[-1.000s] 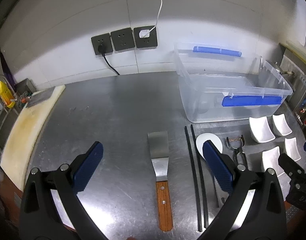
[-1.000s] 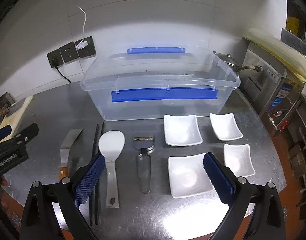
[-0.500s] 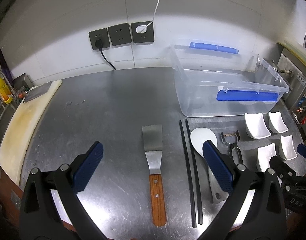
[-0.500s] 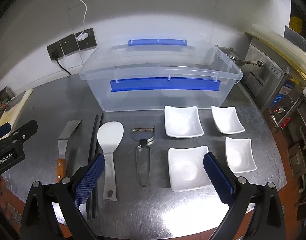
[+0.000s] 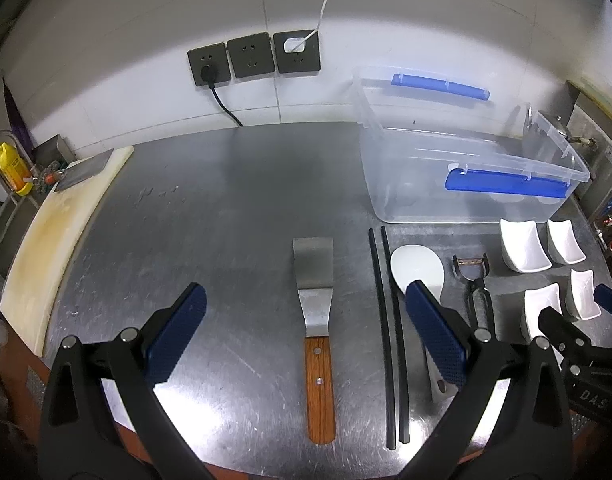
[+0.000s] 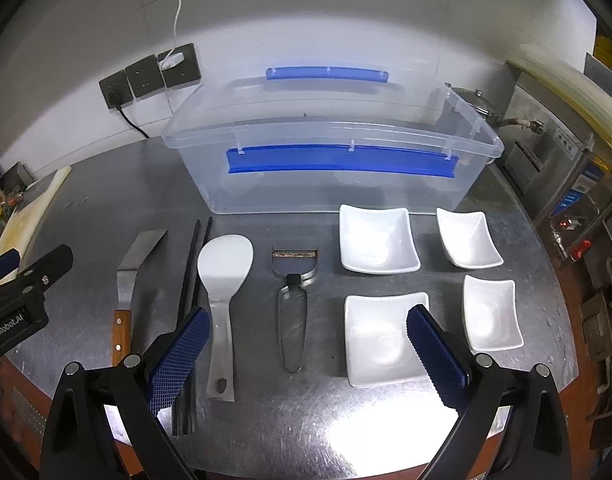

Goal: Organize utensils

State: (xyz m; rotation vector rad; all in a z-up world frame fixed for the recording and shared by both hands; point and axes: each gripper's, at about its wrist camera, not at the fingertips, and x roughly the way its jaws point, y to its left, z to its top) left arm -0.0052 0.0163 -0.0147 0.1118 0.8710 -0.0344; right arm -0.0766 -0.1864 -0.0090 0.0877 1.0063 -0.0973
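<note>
Shiny metal table (image 6: 266, 420) holds my wood-handled spatula (image 5: 315, 320), black chopsticks (image 5: 387, 340), white rice paddle (image 6: 224, 280), peeler (image 6: 292, 312) and four white dishes (image 6: 377, 240), all outside the clear plastic bin (image 6: 329, 176). Nothing is put away yet, and I hold my left gripper (image 5: 302, 340) and right gripper (image 6: 306, 348) wide apart, grabbing nothing.

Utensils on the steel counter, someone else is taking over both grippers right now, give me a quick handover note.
Left gripper: open, empty, hovering above the spatula.
Right gripper: open, empty, above the peeler and rice paddle.
On the counter, in a row: spatula, chopsticks, rice paddle, peeler, then four white dishes.
The clear bin stands behind them; it looks empty.
Done: nothing moved yet by the look of it.
Left: every utensil is yet to be picked up and put away, probably into the bin.
</note>
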